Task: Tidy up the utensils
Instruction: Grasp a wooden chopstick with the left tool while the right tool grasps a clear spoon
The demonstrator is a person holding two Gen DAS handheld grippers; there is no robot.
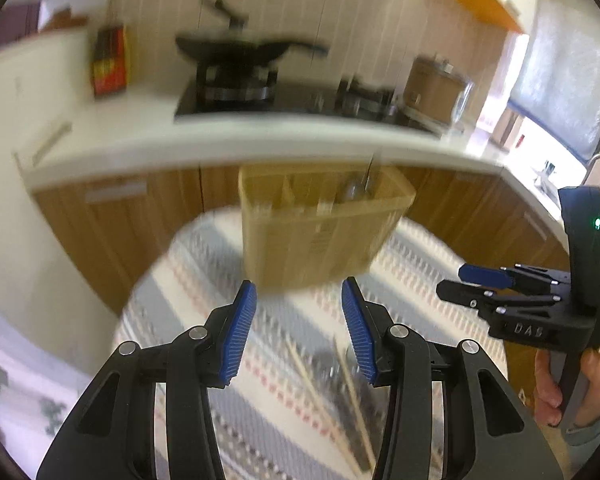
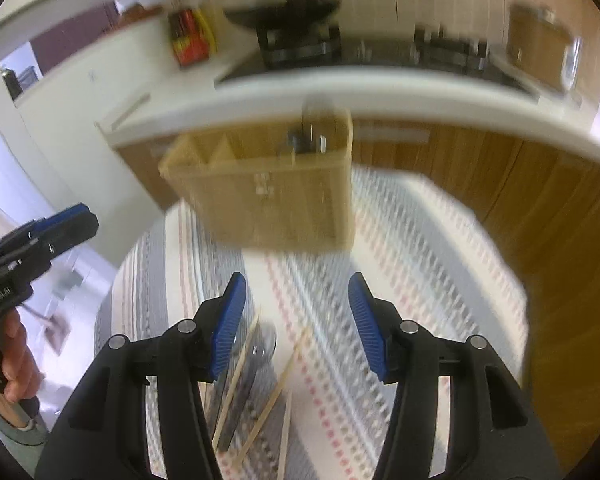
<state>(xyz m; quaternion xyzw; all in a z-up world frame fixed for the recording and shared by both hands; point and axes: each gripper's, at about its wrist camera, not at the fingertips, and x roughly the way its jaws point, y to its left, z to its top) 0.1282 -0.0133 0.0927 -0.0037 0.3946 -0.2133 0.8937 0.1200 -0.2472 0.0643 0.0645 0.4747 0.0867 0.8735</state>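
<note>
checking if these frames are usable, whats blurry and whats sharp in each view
Left wrist view: heavy motion blur on the holder, stove and chopsticks; the left gripper stays sharp, fisheye bends the counter. Right wrist view: the same smear over the holder and chopsticks; the right gripper is crisp.

Black left tool, right tool: blue ribbed pads (silver screws).
</note>
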